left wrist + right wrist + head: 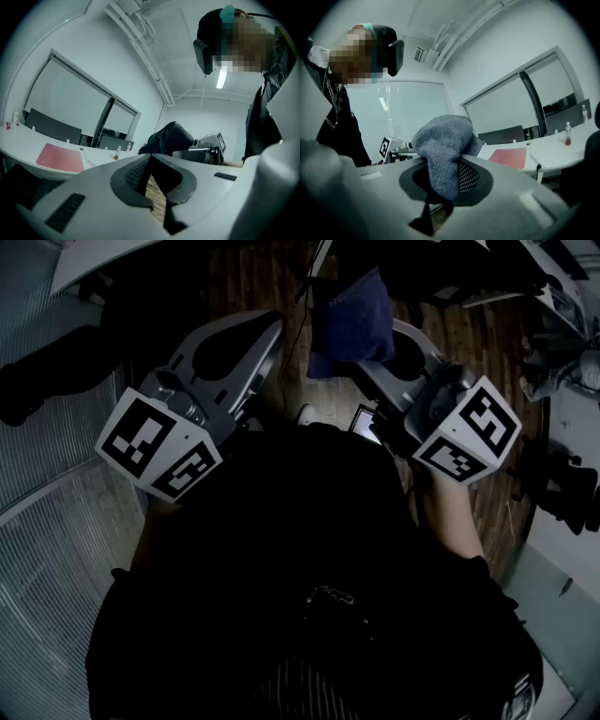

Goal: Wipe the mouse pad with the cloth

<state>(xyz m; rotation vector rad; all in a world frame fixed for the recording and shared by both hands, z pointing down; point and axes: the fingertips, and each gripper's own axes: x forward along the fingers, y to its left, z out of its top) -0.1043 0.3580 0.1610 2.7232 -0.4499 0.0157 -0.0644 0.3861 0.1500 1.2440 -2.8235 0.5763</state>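
Cloth, blue-grey terry, bunched and drooping, pinched in right claw, held in the air well apart from pink mouse pad on white desk, left claw closed on nothing

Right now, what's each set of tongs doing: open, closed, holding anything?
Left tongs: closed, nothing between them.
Right tongs: closed on the cloth.

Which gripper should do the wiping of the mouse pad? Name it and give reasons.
Right. The right gripper has the blue-grey cloth clamped in its jaws, while the left gripper has its jaws shut on nothing. The pink mouse pad lies on the white desk ahead.
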